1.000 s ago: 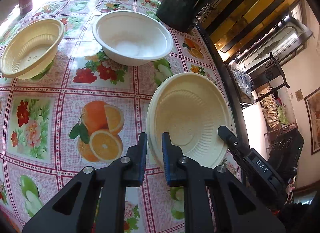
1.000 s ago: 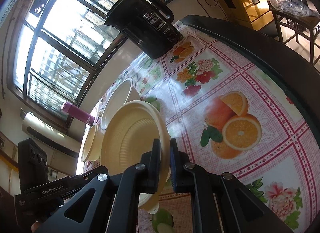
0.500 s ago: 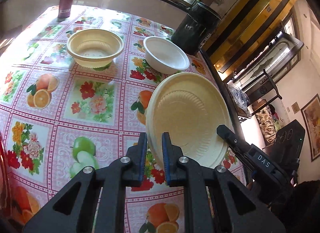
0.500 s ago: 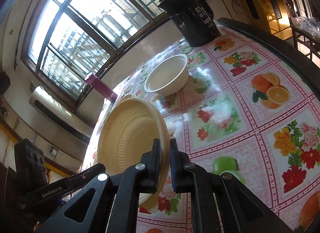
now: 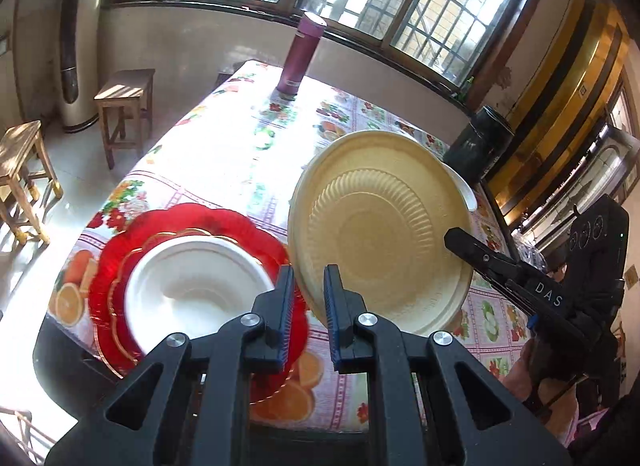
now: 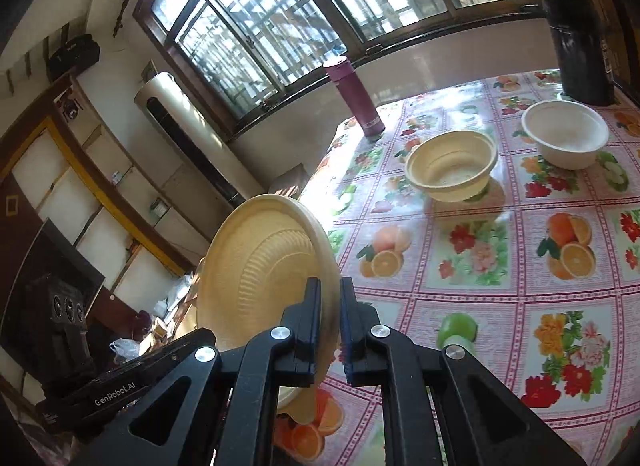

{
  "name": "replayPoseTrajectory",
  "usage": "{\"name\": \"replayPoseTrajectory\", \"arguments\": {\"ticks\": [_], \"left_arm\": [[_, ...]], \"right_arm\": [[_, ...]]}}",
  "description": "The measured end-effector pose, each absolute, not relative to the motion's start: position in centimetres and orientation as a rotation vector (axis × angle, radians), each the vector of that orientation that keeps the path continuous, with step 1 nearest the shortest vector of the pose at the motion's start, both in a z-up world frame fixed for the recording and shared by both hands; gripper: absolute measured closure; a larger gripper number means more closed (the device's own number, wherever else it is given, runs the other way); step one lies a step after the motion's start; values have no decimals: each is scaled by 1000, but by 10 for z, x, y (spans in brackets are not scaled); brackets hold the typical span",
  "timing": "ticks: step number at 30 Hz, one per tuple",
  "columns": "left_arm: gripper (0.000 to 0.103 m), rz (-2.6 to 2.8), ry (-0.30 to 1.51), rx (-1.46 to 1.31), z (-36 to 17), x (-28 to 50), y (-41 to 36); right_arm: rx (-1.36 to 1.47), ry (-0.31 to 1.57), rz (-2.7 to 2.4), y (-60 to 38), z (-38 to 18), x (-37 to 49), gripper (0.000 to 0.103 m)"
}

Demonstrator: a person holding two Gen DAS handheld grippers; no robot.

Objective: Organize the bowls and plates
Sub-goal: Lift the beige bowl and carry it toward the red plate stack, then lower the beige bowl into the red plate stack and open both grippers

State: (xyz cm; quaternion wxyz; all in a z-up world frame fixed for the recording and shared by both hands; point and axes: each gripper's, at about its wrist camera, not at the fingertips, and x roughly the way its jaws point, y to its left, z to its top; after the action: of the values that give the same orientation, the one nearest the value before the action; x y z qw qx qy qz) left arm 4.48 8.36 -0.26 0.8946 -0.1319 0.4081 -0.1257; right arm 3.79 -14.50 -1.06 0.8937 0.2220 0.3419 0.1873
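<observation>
Both grippers carry one cream plate (image 5: 384, 234), held tilted in the air above the near end of the table (image 5: 240, 145). Left gripper (image 5: 309, 298): jaws closed on the plate's near rim. Right gripper (image 6: 330, 318): jaws clamped on the opposite rim, plate edge between the pads. In the left view the right gripper's finger shows at the plate's far-right edge.

Likely target: the stack below-left, a white plate (image 5: 192, 298) sitting inside a red scalloped platter (image 5: 120, 250) with gilt trim. Whether that white piece is a plate or a shallow bowl is hard to judge through the fisheye.

To do it well: level the cream plate first, centre it over the white one, lower it flat, then free both rims together so it does not tip.

Materials: cream plate looks like moulded fibre or thin plastic, matte, with radial ribbing round a flat centre; probably light and flexible, so a gentle grip suits. Platter glossy, translucent.

Farther off, a cream bowl (image 6: 452, 169) and white bowl (image 6: 566, 137) wait on the glossy fruit-print tablecloth (image 6: 500, 266).
</observation>
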Motion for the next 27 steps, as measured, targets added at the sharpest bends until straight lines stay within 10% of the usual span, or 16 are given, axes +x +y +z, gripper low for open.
{"name": "replayPoseTrajectory", "arguments": {"ticks": [23, 24, 27], "left_arm": [[88, -97, 918, -360, -68, 22, 175], [85, -91, 911, -362, -69, 20, 177], [19, -68, 876, -367, -65, 14, 182]], "right_arm": [[259, 907, 490, -21, -84, 54, 88], [248, 905, 499, -19, -84, 52, 86], [243, 865, 529, -24, -76, 47, 38]]}}
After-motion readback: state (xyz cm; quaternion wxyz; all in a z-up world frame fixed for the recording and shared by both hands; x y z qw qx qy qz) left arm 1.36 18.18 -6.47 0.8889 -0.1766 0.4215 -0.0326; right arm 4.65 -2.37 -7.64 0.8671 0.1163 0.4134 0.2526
